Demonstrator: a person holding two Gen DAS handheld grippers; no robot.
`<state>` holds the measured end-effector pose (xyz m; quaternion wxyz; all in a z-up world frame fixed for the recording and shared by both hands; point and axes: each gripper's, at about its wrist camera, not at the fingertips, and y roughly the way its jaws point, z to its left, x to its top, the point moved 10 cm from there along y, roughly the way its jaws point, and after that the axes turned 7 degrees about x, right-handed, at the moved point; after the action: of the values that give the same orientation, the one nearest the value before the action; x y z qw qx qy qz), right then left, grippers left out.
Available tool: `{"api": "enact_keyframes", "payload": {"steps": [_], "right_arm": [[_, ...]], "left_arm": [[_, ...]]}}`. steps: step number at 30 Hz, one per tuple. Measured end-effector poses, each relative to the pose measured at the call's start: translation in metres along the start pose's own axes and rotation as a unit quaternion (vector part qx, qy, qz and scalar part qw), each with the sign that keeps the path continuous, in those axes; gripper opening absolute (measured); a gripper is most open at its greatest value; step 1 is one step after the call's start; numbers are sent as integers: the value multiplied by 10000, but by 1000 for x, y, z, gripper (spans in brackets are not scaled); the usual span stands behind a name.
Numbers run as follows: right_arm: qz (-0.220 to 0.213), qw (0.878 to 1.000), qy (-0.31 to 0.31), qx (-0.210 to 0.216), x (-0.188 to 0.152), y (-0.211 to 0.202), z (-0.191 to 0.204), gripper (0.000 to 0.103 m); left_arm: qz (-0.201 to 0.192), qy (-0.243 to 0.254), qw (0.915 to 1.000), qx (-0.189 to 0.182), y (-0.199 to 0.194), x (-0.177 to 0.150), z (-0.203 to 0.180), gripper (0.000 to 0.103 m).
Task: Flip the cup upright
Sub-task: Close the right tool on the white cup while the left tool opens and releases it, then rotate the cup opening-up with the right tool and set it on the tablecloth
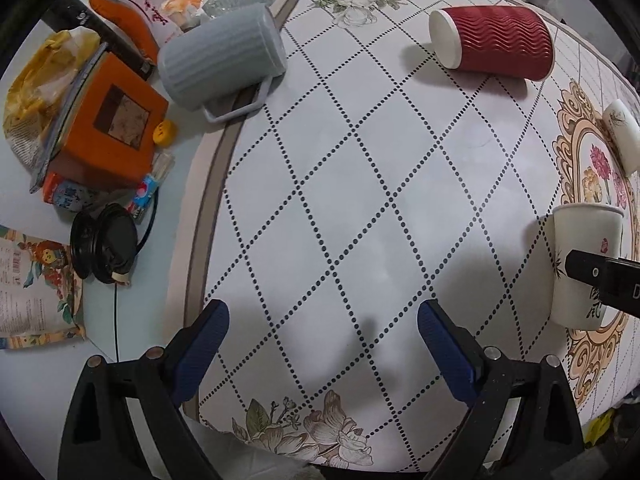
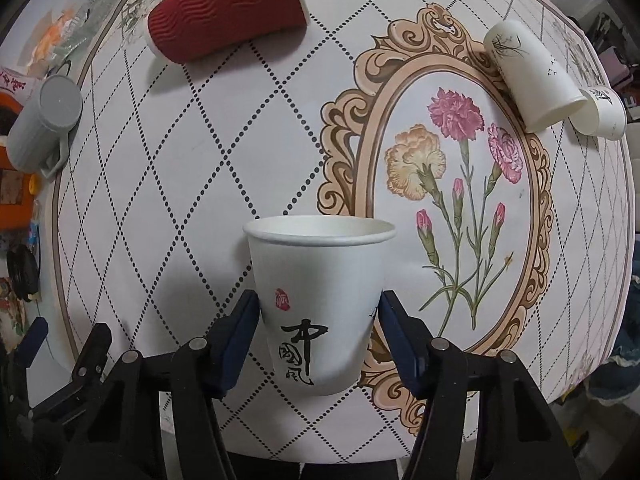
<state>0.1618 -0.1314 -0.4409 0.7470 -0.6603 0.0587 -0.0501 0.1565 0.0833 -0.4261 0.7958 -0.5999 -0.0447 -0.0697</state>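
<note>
one white paper cup stands mouth-up between your right gripper, and it looks like the cup this task is about. its base seems to be on the tablecloth, at the near rim of the ornate flower frame, though the base itself is partly hidden by the fingers. the blue pads touch its lower wall on both sides, so the fingers are pinching the cup rather than crushing it; the wall shows no dent.

judge it as very light, thin and easily buckled, with a slightly slick printed skin. the rolled rim is the stiffest part, the mid-wall the softest. holding low, near the stiffer bottom, is a fair place; squeeze gently, and open slowly so the pads do not drag it over.

your left gripper hovers over bare tablecloth with its fingers spread wide, holding nothing.

further out, a red ribbed cup lies on its side, two more white cups lie tipped at the far right, and a grey mug lies at the left edge.
</note>
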Motion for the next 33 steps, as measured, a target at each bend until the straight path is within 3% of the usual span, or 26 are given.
{"api": "enact_keyframes", "payload": {"steps": [4, 7, 11, 15, 19, 23, 27, 33], "right_arm": [[-56, 9999, 109, 99, 3, 0, -1, 62], [-306, 9977, 406, 440, 6, -9, -9, 62], [-1129, 9899, 578, 632, 20, -31, -20, 62], [-2076, 9759, 471, 488, 41, -50, -26, 62], [-2919, 9560, 253, 158, 61, -55, -25, 62], [-3390, 9406, -76, -166, 65, -49, -24, 61], [-3541, 9343, -311, -251, 54, -49, -17, 62], [-3365, 9415, -153, -118, 26, -44, -23, 63]], "left_arm": [[64, 22, 10000, -51, 3, 3, -1, 96], [188, -7, 9998, -102, 6, 4, -2, 96], [321, -117, 9992, -206, 11, 12, -4, 96], [248, -103, 9995, -180, 18, 27, -11, 96], [133, 21, 9999, -93, 24, 38, -20, 96], [82, 145, 9999, -38, 27, 42, -29, 96], [20, 221, 9998, -15, 24, 41, -34, 96], [-55, 277, 9996, 31, 15, 27, -45, 96]]}}
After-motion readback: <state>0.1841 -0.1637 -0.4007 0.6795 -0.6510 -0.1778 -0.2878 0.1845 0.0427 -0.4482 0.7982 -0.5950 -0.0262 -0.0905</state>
